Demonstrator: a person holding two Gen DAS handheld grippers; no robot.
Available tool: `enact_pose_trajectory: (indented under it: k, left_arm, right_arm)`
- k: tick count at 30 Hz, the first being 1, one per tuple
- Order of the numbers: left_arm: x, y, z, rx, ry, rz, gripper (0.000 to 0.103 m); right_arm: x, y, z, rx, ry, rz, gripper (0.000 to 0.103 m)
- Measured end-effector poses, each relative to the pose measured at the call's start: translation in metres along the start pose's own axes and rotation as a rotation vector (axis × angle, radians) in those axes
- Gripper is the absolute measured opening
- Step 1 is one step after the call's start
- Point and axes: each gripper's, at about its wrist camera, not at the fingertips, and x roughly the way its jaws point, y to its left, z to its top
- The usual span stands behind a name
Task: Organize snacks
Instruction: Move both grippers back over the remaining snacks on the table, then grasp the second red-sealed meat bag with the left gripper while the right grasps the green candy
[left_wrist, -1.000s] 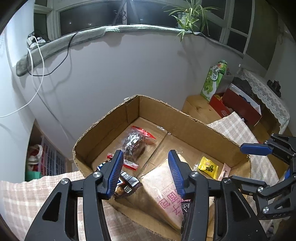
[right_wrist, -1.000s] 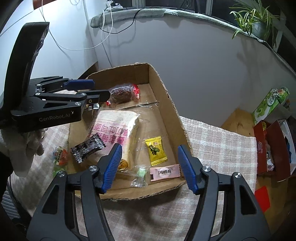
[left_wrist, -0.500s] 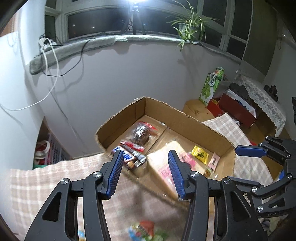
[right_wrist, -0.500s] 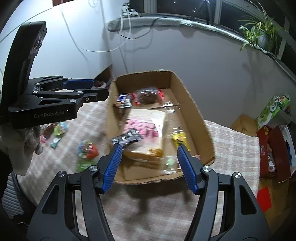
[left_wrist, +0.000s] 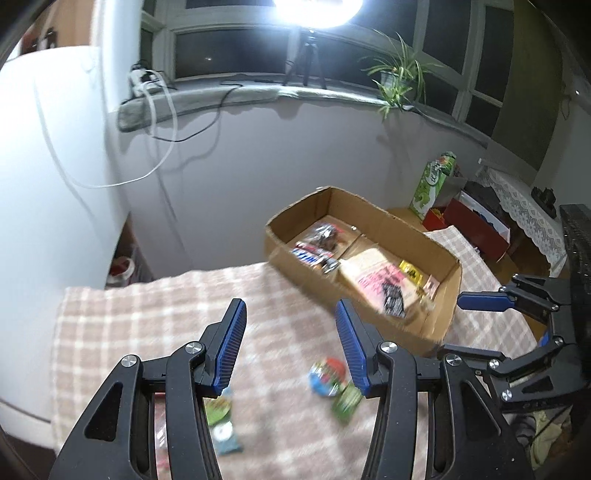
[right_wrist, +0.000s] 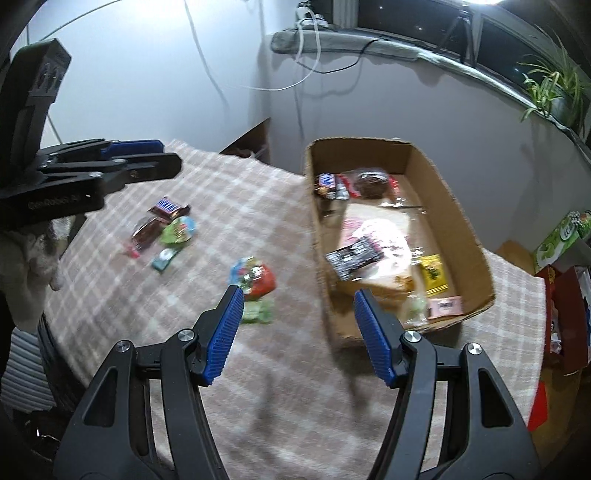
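An open cardboard box (left_wrist: 439, 317) (right_wrist: 476, 236) on a checked cloth holds a bread pack (right_wrist: 373, 236), a black bar (right_wrist: 352, 256), a yellow packet (right_wrist: 434, 275), a pink packet (right_wrist: 445, 306) and a dark pastry (right_wrist: 371, 182). Loose snacks lie on the cloth: a red-and-blue pouch (right_wrist: 255, 278) (left_wrist: 327, 374), a green packet (right_wrist: 258, 312), a Snickers bar (right_wrist: 168, 208), a green pouch (right_wrist: 177, 230). My left gripper (left_wrist: 290, 347) (right_wrist: 133, 155) is open and empty above the cloth. My right gripper (right_wrist: 299, 336) (left_wrist: 480, 301) is open and empty.
The checked cloth (right_wrist: 295, 387) covers the table; its left edge drops off by the white wall. A green carton (left_wrist: 434, 182) and a red box (left_wrist: 474, 227) stand on a wooden surface at the right. A windowsill with a plant (left_wrist: 397, 79) runs behind.
Both grippers have pulled back and up from the box, so it looks smaller and farther. Loose snacks on the cloth have come into view. Both stay open.
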Motion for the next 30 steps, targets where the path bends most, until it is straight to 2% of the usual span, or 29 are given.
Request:
enact_pose_trajectory:
  k: [7,14,20,30]
  left_arm:
    - [-0.033,0.034,-0.039,-0.068,0.003,0.026,0.049]
    - [-0.048,0.058,-0.078,-0.125,0.018,0.046,0.049]
    - [-0.045,0.078,-0.101,-0.169,0.053,0.065,0.049]
    - [-0.021,0.090,-0.112,-0.188,0.095,0.069,0.049]
  right_arm:
    - [0.011,0.029,-0.012,-0.025,0.031,0.027,0.065]
    - [0.030,0.044,-0.023,-0.037,0.069,0.028,0.065]
    - [0.044,0.051,-0.029,-0.044,0.095,0.018,0.065]
    - [0.079,0.053,-0.027,-0.072,0.161,0.004,0.065]
